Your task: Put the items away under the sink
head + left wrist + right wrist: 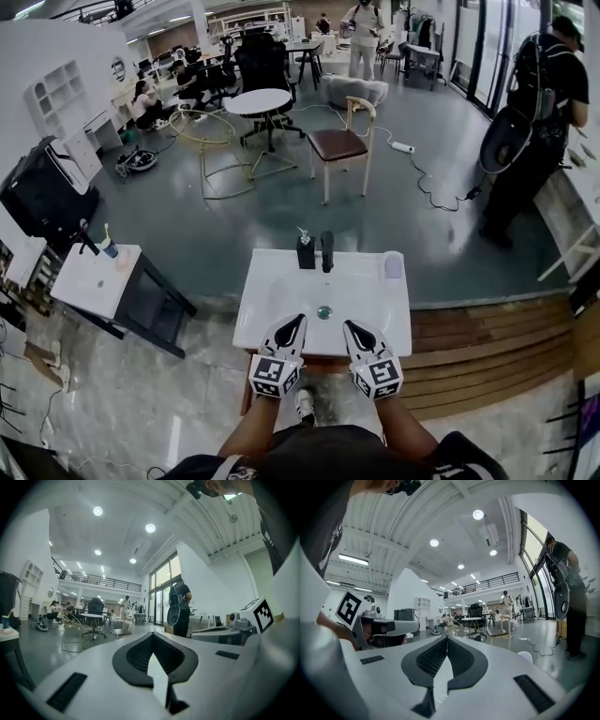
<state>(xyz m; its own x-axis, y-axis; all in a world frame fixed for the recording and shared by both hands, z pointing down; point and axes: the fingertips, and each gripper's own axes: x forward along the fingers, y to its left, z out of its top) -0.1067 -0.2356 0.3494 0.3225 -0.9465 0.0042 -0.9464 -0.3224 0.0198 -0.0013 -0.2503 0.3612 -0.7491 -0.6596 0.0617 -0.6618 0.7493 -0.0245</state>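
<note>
A white sink top [272,292] on a wooden stand is right in front of me, with a drain [324,311] in its basin. At its back edge stand a black faucet [326,251] and a dark soap dispenser [306,250]. A pale cup [394,266] sits at the back right corner. My left gripper [296,320] and right gripper [349,324] hover side by side over the sink's front edge, both shut and empty. The left gripper view shows its jaws [152,635] pressed together, and the right gripper view shows the same [446,639].
A smaller white sink unit [94,281] with a cup [109,247] stands to the left. Beyond are a wooden chair [342,145], a round table [260,101] and a cable with a power strip [403,147]. A person [539,122] stands at the right, and wooden decking [487,347] lies beside the sink.
</note>
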